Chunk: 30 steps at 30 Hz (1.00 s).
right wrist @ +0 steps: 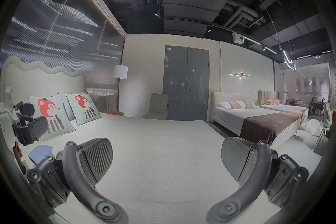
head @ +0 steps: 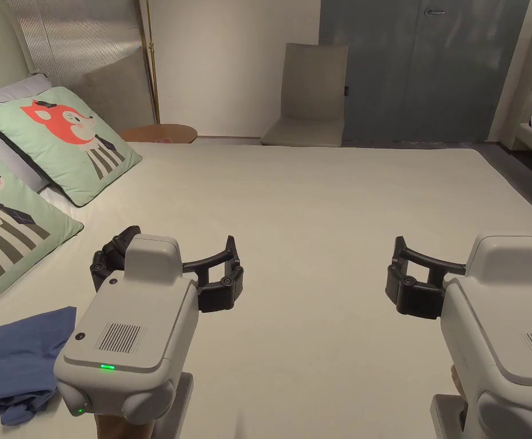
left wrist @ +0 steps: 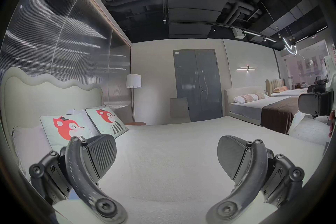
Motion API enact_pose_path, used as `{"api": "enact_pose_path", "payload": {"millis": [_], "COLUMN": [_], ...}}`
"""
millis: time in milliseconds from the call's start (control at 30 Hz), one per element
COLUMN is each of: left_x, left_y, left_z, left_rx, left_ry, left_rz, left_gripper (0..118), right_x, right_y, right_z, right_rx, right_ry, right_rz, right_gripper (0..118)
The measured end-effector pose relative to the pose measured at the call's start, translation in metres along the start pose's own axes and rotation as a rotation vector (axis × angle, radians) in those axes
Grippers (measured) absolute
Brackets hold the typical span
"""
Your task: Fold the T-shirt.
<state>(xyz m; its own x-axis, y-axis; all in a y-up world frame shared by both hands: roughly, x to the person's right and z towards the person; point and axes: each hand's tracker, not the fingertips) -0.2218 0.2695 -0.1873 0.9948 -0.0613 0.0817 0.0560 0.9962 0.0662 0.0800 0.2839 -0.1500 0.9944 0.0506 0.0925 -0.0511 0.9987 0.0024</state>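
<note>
in the head view the blue t-shirt (head: 22, 357), left of the left tongs (head: 167, 257), is cut off by the picture's left edge and partly hidden behind the tongs' grey body. the right tongs (head: 476, 260) run off the right edge, their outer jaw hidden. the nearer fox pillow (head: 7, 240) is cropped at the left edge. in the right gripper view the t-shirt (right wrist: 41, 152) is half hidden behind that gripper's own left jaw.
</note>
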Motion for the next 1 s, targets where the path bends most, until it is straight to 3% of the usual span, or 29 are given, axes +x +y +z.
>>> {"api": "enact_pose_path", "payload": {"millis": [100, 200, 367, 433, 600, 1000], "left_x": [0.0, 0.0, -0.002, -0.003, -0.003, -0.004], "left_y": [0.0, 0.0, 0.0, 0.0, -0.001, -0.001], "left_z": [0.0, 0.0, 0.0, 0.0, -0.001, -0.002], "left_rx": [-0.001, -0.003, -0.006, -0.006, -0.007, 0.0], "left_ry": [-0.003, -0.006, -0.012, -0.013, -0.013, -0.013], "left_rz": [0.0, 0.003, 0.015, 0.018, 0.023, 0.023], "left_gripper": [111, 111, 111, 111, 111, 111], "right_x": [0.0, 0.001, -0.003, -0.003, 0.002, 0.003], "right_y": [0.002, 0.009, 0.029, 0.032, 0.036, 0.041], "right_z": [-0.001, -0.007, -0.017, -0.018, -0.016, -0.013], "right_rx": [-0.022, -0.163, -0.448, -0.487, -0.48, -0.398], "right_ry": [0.008, 0.02, -0.138, -0.177, -0.136, -0.169], "right_rz": [-0.012, -0.08, -0.168, -0.194, -0.188, -0.152], "right_gripper": [117, 117, 117, 117, 117, 117]}}
